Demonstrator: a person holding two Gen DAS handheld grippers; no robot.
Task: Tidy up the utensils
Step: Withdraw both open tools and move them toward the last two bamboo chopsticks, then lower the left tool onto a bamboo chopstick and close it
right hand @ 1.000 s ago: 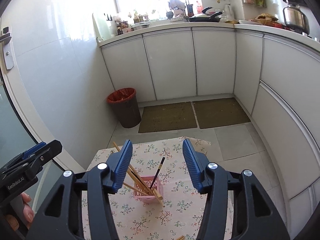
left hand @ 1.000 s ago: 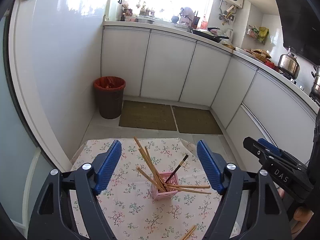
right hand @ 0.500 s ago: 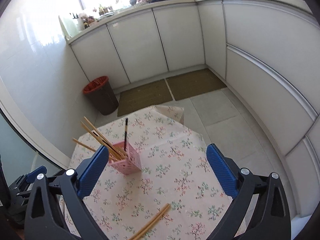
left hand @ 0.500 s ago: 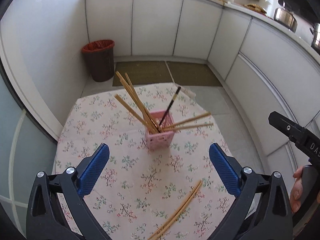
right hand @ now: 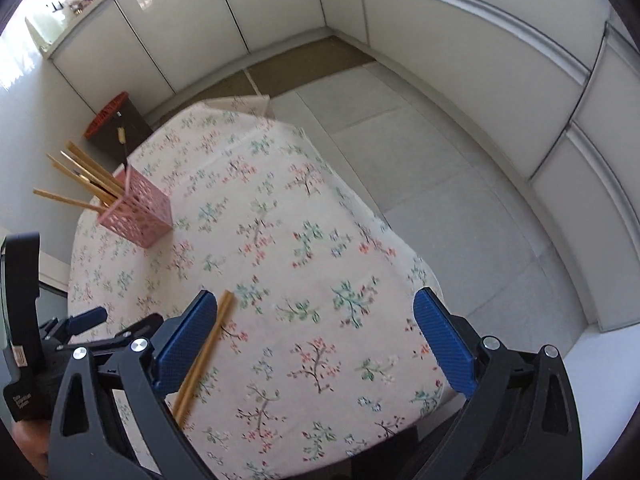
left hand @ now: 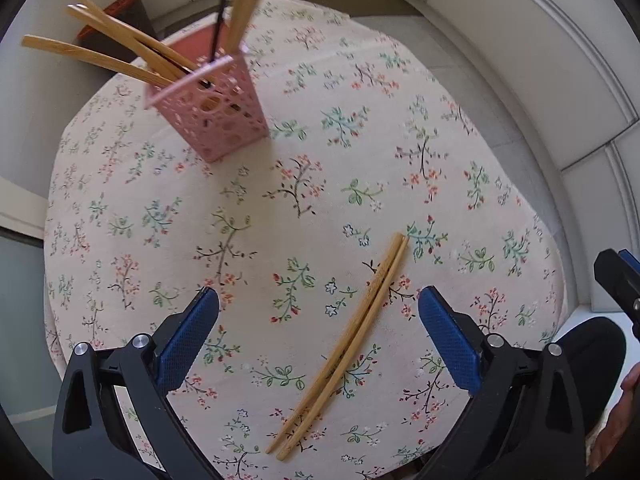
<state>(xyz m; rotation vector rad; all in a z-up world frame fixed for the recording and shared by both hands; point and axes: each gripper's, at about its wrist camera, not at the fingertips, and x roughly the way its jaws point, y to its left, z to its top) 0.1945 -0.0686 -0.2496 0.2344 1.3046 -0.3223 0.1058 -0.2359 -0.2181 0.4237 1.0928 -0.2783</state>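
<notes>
A pair of wooden chopsticks [left hand: 346, 342] lies side by side on the floral tablecloth [left hand: 280, 200], slanting from lower left to upper right. My left gripper [left hand: 319, 332] hangs open above the cloth, and the pair lies between its blue pads without touching them. A pink perforated holder [left hand: 218, 116] stands at the far left of the table with several chopsticks leaning out of it. In the right wrist view the same pair [right hand: 204, 354] lies just beside the left pad of my open right gripper [right hand: 316, 332]. The holder [right hand: 138, 212] stands far left there.
The round table drops off to grey floor tiles [right hand: 440, 184] on the right. White cabinet fronts [right hand: 460, 40] curve around the room. A red-rimmed bin [right hand: 114, 120] stands beyond the table. The other gripper's black body [right hand: 24, 320] shows at the left edge.
Both grippers have dropped toward the table and tipped downward, and their jaws have spread wider. The loose chopstick pair now lies between the left gripper's pads.
</notes>
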